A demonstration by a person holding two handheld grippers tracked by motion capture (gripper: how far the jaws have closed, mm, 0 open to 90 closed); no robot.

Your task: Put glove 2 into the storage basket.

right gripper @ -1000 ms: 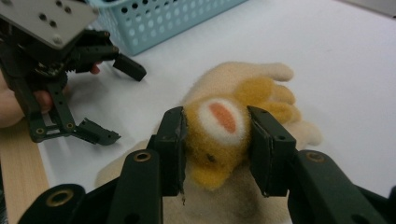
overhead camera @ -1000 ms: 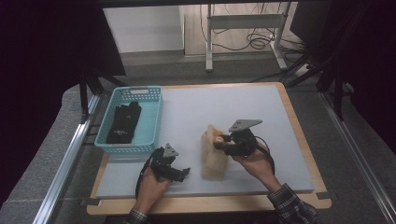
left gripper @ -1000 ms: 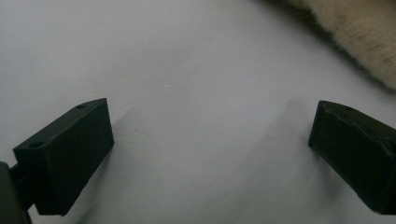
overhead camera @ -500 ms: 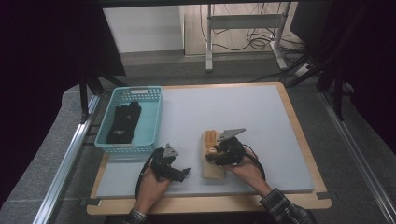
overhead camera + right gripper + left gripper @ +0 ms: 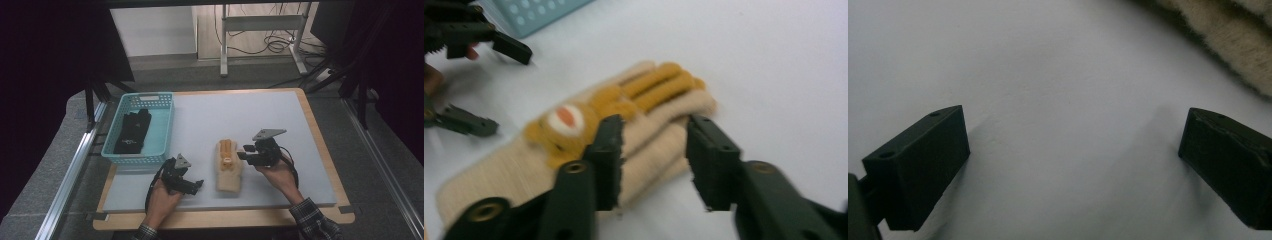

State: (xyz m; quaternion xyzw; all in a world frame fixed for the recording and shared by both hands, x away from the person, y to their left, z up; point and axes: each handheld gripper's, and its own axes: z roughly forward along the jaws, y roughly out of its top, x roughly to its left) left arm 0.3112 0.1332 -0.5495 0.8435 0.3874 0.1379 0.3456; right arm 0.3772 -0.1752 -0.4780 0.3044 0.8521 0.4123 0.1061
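Note:
A beige knitted glove (image 5: 228,165) with orange fingers and a round patch lies flat on the pale mat, fingers pointing away from me. My right gripper (image 5: 245,156) stands just to its right; in the right gripper view its jaws are apart over the beige edge of the glove (image 5: 574,130), and the right gripper (image 5: 654,160) is open with nothing pinched. My left gripper (image 5: 196,185) rests on the mat to the glove's left. It is wide open (image 5: 1073,160), with only the glove's fuzzy cuff (image 5: 1228,50) at the upper right of its view.
A teal plastic basket (image 5: 135,157) stands at the left of the table and holds a pair of black gloves (image 5: 131,132). The pale mat (image 5: 250,115) stretches bare behind the beige glove. A wooden border (image 5: 320,150) edges the table.
The right gripper brought the glove down and toward me, laid it flat on the mat, opened and drew slightly to the right. The left gripper stayed put.

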